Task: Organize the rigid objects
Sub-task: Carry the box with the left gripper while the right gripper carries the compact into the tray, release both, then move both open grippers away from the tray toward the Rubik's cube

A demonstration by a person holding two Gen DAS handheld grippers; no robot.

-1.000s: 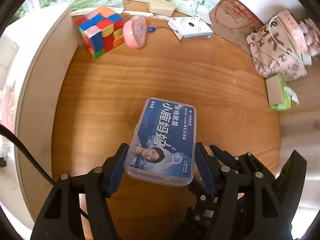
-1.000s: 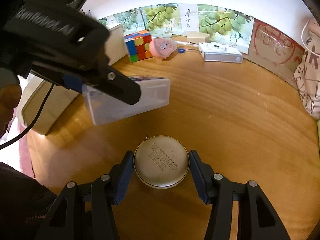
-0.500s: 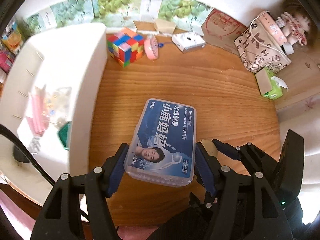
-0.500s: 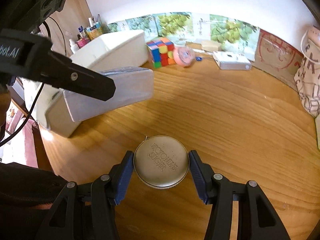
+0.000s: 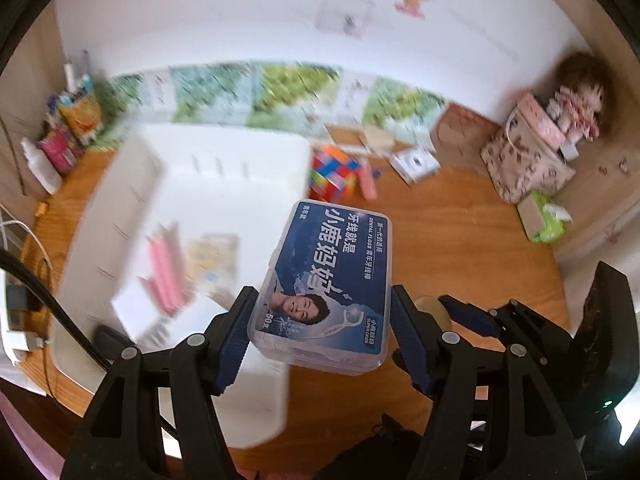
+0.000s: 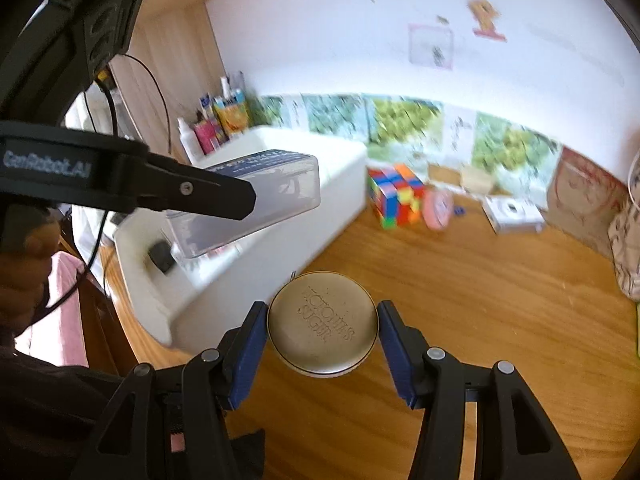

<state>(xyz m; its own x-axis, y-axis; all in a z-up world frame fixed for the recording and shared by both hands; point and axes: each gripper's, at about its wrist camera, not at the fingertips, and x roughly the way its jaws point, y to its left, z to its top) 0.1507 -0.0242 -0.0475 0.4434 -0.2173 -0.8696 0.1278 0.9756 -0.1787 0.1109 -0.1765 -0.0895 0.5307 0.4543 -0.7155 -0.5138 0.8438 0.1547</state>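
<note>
My left gripper point(image 5: 320, 332) is shut on a clear dental floss box with a blue label point(image 5: 332, 284) and holds it in the air near the right edge of a white storage bin point(image 5: 192, 216). From the right wrist view the floss box point(image 6: 256, 200) hangs over the bin point(image 6: 280, 208). My right gripper point(image 6: 322, 340) is shut on a round gold tin point(image 6: 322, 322) and holds it above the wooden table point(image 6: 480, 300), just right of the bin.
A Rubik's cube point(image 6: 396, 196), a pink round item point(image 6: 438, 208) and a white camera point(image 6: 512, 212) sit at the back of the table. A patterned bag point(image 5: 524, 164), a doll point(image 5: 576, 104) and a tissue pack point(image 5: 540, 220) are at the right. The bin holds pink items point(image 5: 164, 272).
Both grippers have risen and swung left with their loads. The white bin has come into view, and the floss box has moved from over the table to beside and over the bin.
</note>
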